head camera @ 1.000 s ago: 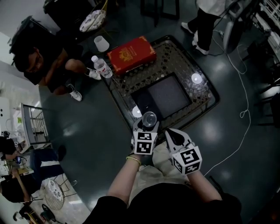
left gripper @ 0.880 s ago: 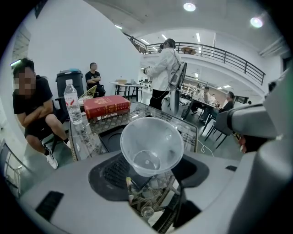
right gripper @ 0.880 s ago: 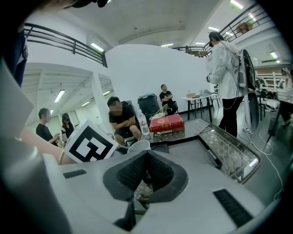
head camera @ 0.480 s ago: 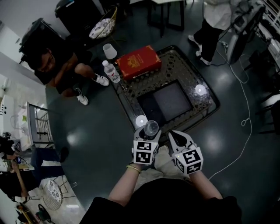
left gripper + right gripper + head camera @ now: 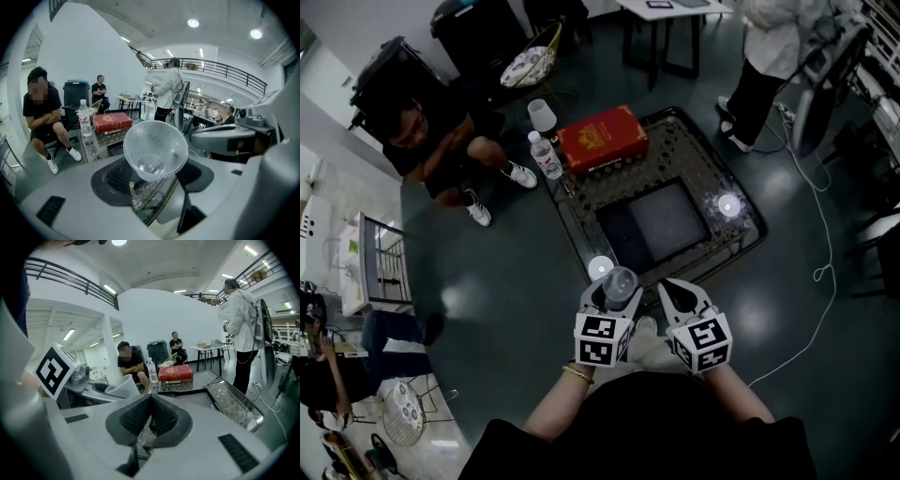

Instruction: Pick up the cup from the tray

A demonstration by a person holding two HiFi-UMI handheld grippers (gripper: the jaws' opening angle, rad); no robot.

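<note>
While we are pinching the cup (image 5: 154, 149) in the left gripper (image 5: 155, 177), it is hanging clear at the tray's (image 5: 675, 141) near corner.
We are judging it light, thin-walled and easy to crush, so we are gripping low near its base; it is looking empty. Our right gripper (image 5: 149, 416) is sitting closed on nothing beside that corner.

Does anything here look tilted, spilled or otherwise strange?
Only the clear cup looks odd. The left hand-held gripper grips it tipped over, with its mouth facing back toward the gripper instead of up. It seems empty, and I see no spill. The right hand-held gripper is shut on nothing.
</note>
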